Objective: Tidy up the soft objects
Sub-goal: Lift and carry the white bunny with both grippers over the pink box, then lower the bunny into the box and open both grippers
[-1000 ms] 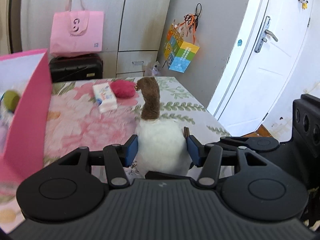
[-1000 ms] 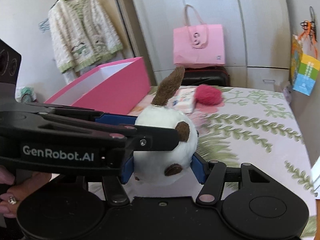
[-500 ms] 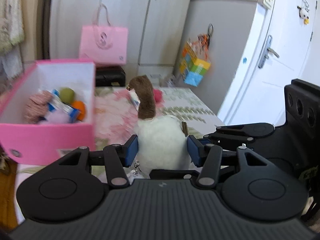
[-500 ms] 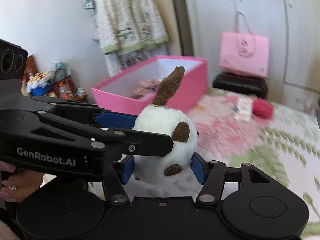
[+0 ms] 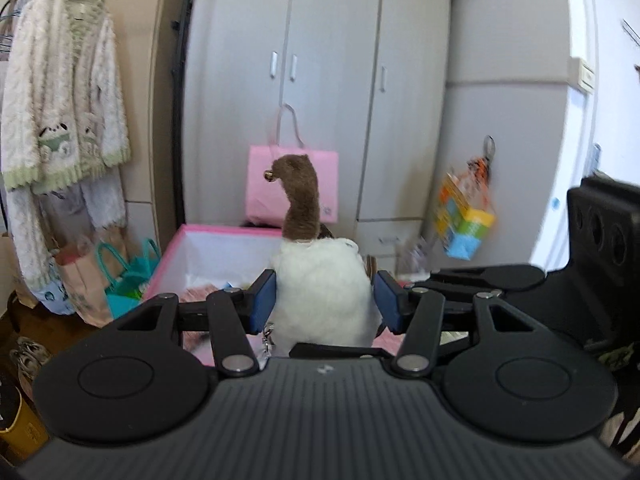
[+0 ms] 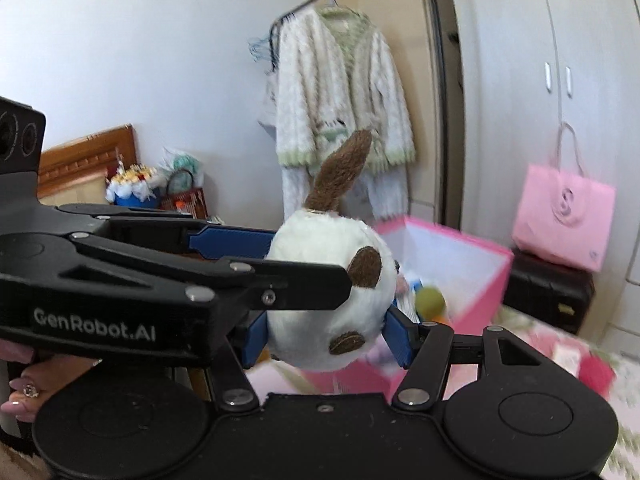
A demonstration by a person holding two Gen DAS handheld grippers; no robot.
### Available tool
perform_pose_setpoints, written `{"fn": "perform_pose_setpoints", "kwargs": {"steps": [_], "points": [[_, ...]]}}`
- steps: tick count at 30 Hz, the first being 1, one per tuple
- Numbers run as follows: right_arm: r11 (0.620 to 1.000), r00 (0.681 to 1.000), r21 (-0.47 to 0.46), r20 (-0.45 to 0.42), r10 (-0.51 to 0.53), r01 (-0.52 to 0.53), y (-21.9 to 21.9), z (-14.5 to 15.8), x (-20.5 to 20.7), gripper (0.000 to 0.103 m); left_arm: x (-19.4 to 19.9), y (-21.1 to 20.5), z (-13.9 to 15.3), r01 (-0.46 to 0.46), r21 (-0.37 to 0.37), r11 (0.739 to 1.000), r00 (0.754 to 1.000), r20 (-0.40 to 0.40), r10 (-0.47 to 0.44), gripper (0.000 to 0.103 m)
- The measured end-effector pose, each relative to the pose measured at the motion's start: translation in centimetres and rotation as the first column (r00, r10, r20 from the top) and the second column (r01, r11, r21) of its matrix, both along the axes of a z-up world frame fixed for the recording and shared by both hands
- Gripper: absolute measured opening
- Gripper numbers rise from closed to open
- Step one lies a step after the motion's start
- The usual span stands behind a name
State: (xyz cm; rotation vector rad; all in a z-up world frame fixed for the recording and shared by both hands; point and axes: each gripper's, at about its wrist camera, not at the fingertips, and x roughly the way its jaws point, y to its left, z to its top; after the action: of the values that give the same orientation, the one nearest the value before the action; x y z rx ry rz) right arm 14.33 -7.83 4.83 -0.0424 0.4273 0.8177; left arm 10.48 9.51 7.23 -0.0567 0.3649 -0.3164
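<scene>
Both grippers are clamping the same round white plush toy with brown patches and a long brown ear [image 5: 322,292], and each view is showing a different side of it. In the left wrist view the left gripper [image 5: 325,300] is pressing its blue pads [image 5: 262,300] against the toy's plain white back, with the brown ear rising above the jaws and a small gold bell [image 5: 269,176] hanging at the ear's tip. In the right wrist view the right gripper [image 6: 326,334] is squeezing the toy's lower half between its own blue pads [image 6: 396,338], and the brown patches on the toy's side are facing the camera. Only this view is showing the left gripper from the side, reaching in from the left with its jaws closing on the toy just above the right gripper's jaws, and a hand with pink nails [image 6: 28,384] holding it.

Beyond the jaws an open pink cardboard box with a white inside [image 6: 468,276] is standing. The right wrist view is showing an olive-green ball [image 6: 430,300] lying in it, just right of the toy; other contents are too blurred to name. In the left wrist view the toy is hiding most of the box [image 5: 176,256], with only a pinkish fuzzy thing [image 5: 200,292] showing to the left of the jaws.

A pink paper bag with handles [image 5: 260,188] is standing behind the box in front of a grey wardrobe [image 5: 332,80], and a fluffy cream cardigan with green trim [image 6: 340,92] is hanging far beyond the jaws.
</scene>
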Motion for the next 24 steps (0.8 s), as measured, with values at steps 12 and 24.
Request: {"fn": "perform_pose_setpoints", "kwargs": {"steps": [12,24], "points": [[0.995,0.98,0.064,-0.175,0.093,-0.083,3.8,-1.8,11.0,0.067,9.3,4.1,-1.6,-0.089,-0.08,0.993,0.992,-0.097,0.081,0.052],[0.994,0.962,-0.036,-0.257,0.089,-0.102,6.2,-5.0,15.6,0.069,14.5,6.2,-6.5,-0.164,-0.107,0.981,0.959,-0.25,0.133,0.052]]}}
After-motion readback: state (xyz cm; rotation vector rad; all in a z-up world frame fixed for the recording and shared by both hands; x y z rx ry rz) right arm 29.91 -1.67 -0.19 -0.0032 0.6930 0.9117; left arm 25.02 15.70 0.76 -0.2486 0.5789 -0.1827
